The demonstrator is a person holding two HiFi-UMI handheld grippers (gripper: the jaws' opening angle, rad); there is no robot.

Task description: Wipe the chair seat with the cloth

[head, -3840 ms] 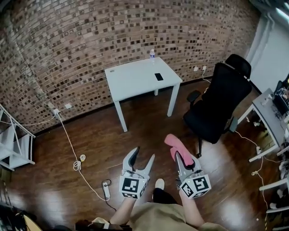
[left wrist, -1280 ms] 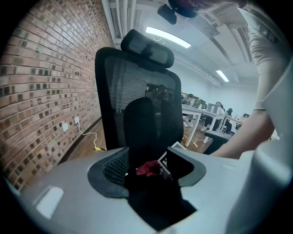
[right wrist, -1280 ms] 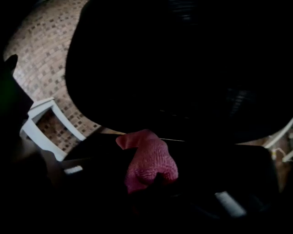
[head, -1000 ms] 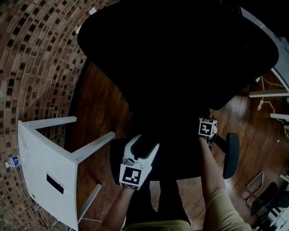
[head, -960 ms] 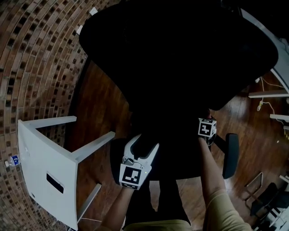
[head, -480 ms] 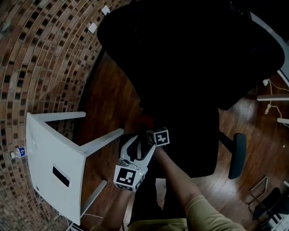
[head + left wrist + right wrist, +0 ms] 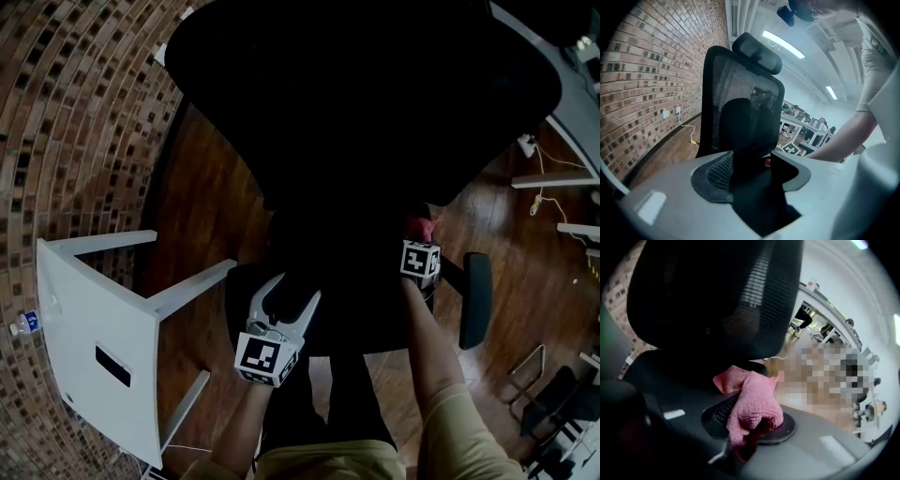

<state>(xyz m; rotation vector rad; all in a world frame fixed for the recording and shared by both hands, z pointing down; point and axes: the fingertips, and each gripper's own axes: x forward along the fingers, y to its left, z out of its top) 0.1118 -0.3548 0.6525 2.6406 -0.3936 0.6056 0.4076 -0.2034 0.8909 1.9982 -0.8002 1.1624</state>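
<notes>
The right tool (image 7: 749, 439) is clenched on the pink cloth (image 7: 752, 404). The cloth is bunched up and sticks out past the tips. From the head view it sits at the right side of the black seat (image 7: 366, 300), near the arm rest (image 7: 473, 300). I cannot tell if it touches the seat.

The left tool (image 7: 292, 292) has its two sides wide apart, with nothing between them. It is over the near left part of the seat.

The tall chair back (image 7: 366, 103) is on the far side of the seat. A white desk (image 7: 94, 328) stands well off to the left on the wood floor (image 7: 206, 216), by the brick wall (image 7: 75, 112). A small dark flat thing (image 7: 112, 366) lies on the desk.
</notes>
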